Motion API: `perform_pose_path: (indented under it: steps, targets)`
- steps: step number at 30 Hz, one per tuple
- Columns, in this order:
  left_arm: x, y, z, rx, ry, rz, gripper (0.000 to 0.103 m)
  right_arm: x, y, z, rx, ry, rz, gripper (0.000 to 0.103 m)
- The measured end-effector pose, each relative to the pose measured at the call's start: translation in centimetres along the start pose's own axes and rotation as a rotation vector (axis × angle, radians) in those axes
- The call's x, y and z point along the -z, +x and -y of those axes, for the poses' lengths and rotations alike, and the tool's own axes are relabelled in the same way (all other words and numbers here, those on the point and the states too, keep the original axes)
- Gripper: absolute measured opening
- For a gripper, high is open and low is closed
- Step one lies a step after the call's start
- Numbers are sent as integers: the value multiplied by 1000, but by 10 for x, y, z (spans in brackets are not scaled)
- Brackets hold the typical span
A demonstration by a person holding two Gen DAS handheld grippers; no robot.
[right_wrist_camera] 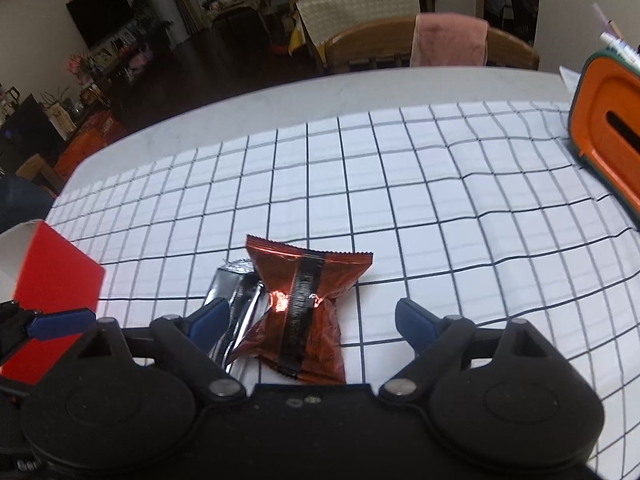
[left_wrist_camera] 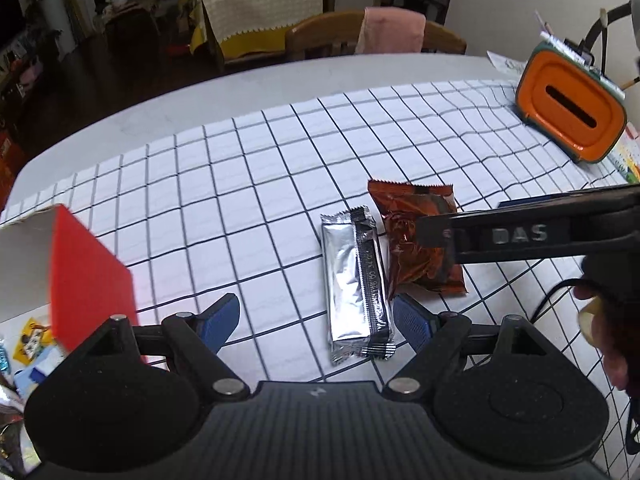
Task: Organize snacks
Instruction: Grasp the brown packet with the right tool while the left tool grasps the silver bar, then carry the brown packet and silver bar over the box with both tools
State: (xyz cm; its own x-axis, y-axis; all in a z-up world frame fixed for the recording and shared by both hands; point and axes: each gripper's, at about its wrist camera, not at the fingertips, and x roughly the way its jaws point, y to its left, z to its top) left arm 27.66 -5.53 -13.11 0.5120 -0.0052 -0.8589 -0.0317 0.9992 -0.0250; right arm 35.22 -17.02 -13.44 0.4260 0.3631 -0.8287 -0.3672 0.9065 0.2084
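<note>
We are hovering both claws over the grid-patterned white tablecloth (right_wrist_camera: 400, 184), each wide open and holding nothing. Our left gripper (left_wrist_camera: 316, 320) is lining up on the long silver foil snack bar (left_wrist_camera: 356, 284); our right gripper (right_wrist_camera: 312, 320) is framing the crinkled rust-red foil snack packet (right_wrist_camera: 308, 304), which is lying just beside the bar. The red cardboard box (left_wrist_camera: 88, 276) is standing open to the left, likely their destination. We are judging this the approach step: next, each claw needs lowering and closing squarely across its wrapper.
</note>
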Motion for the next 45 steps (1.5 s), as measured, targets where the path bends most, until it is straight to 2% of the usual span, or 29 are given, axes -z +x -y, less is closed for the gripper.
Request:
perform_pose_path:
  steps: [3,9,11,15,25,27,28,32,38,45]
  targets:
    - [-1,10,3,5,11,-14,84,-2,14,1,3,3,-15,86]
    - [-5,27,9,15,33,-36,84,-2,33,-3,1,-21,-43,70]
    - [-7,32,11,18,38,-43,84,-3,35,-2,-7,-23,-47,55]
    - [-11,42,12,30,36,-62,84,-6,32,3,-20,-34,-42,40]
    - [-20,68,15,12,33,-101,82,-6,13,32,16,-15,-13,39]
    - [-21,72,16,0,38,-110,69,-4,8,34,16,-11,-7,39]
    - [-22,74,16,5,36,-119,59,-3,6,34,16,-12,-5,39]
    - [-21,75,19,-2,51,-116,42,2,-2,30,18,-24,2,39]
    - [-16,69,22,-19,42,-112,42,13,-18,24,16,-35,6,39]
    - [-5,39,20,-32,16,-99,42,28,-37,13,7,-48,3,39]
